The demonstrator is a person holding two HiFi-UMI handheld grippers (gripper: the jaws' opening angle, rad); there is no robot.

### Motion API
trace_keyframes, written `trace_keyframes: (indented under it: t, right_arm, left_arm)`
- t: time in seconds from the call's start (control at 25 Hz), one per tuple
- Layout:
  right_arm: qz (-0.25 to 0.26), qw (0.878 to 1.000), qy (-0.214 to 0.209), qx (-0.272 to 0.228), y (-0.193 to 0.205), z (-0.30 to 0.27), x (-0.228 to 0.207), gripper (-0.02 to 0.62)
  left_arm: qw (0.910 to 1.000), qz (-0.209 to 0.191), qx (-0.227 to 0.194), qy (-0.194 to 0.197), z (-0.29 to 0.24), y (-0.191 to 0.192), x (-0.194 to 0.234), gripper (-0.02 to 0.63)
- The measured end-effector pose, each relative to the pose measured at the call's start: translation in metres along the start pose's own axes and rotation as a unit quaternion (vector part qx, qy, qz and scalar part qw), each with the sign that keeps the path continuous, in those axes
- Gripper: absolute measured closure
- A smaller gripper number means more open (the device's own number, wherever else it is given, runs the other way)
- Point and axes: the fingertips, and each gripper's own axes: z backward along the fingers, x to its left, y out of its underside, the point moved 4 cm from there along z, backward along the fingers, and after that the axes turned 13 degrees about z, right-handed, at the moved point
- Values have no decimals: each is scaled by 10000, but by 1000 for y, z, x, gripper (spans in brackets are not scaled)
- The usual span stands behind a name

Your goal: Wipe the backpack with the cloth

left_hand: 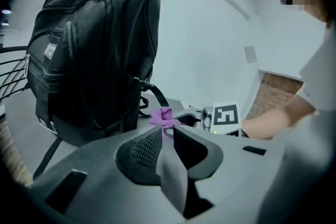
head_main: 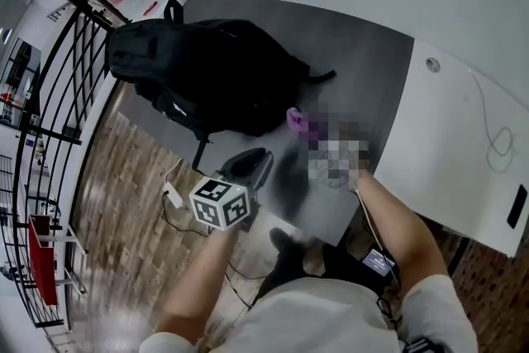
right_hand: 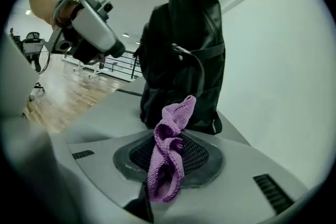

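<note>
A black backpack [head_main: 207, 74] stands upright at the left end of the dark grey table [head_main: 364, 70]. In the right gripper view, my right gripper [right_hand: 167, 165] is shut on a crumpled purple cloth [right_hand: 168, 157], a short way in front of the backpack [right_hand: 184, 55]. In the head view the cloth [head_main: 295, 120] shows just right of the bag, and a blurred patch covers most of that gripper. My left gripper [left_hand: 167, 131] hovers near the table's front edge with a narrow gap between its jaws and nothing in them. It points at the backpack [left_hand: 89, 50] and the cloth [left_hand: 164, 117].
A white desk [head_main: 463, 145] with a thin cable [head_main: 496, 140] adjoins the grey table on the right. A black metal railing [head_main: 50, 136] runs along the left. A power strip [head_main: 173, 196] and cords lie on the wooden floor below the table edge.
</note>
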Motion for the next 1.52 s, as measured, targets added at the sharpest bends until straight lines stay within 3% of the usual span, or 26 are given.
trace_keyframes:
  t: [0.2,0.48,0.68,0.92,1.52]
  right_arm:
    - [-300,9987,406,27,17,-9,-59,494]
    - [-258,9963,817,-103,8,-35,-129,494]
    - [-85,9957,911,-139,-1,-64,-155,494]
    - [-162,9972,713,-155,-1,-88,-149,494]
    - [-121,9993,195,-295,-6,-95,-56,494]
  left_arm:
    - [9999,21,-81,-126,-11,-7,-8,555]
    - [9994,65,-91,-319,-21,-16,-14,555]
    - [9987,187,-28,-470,-24,-14,1,555]
    - [9981,267,58,-554,-26,-8,7,555]
    - [9975,451,192,-503,-29,8,18,555]
